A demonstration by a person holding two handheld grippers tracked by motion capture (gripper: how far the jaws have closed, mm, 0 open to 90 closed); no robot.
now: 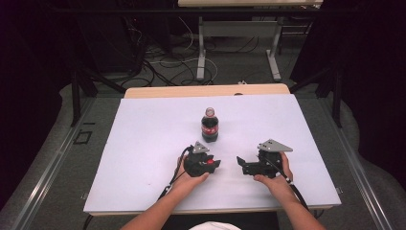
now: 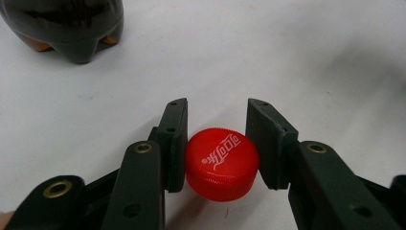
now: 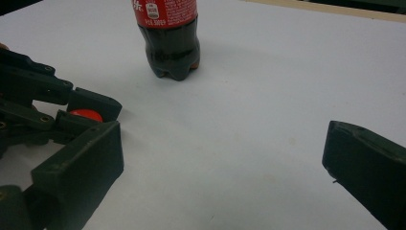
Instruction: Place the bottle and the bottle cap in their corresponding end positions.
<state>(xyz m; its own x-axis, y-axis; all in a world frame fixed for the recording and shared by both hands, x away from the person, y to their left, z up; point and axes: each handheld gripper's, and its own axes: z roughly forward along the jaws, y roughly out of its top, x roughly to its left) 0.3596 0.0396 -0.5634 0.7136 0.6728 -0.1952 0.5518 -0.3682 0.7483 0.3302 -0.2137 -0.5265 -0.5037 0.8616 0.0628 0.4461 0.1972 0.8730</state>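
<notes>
Worktop (image 1: 143, 143): white sheet lying over a wooden table, whose far edge is showing as a tan strip. Wide bare areas are lying toward the left edge, the right edge and both far corners; both grippers are sitting toward the near edge, around its middle.

Cola bottle (image 1: 209, 125): standing upright at the worktop's centre, uncapped, just beyond the left gripper. In the left gripper view its top is being cut off, with the dark lobed base alone appearing at the upper left; in the right gripper view the picture's upper edge is cutting it off at the red label.

Red bottle cap (image 2: 221, 163): sitting between the 2 pads of the left gripper (image 2: 216, 139), both pads pressing its ribbed sides, white lettering facing up. In the high view it is appearing as a small red spot at the jaw tips; whether it is touching the sheet is hard to make out.

Right gripper (image 3: 222, 158): jaws standing wide apart, gripping nothing, bare sheet lying between them. It is resting near the left gripper, tips pointing toward it, the 2 apart.
</notes>
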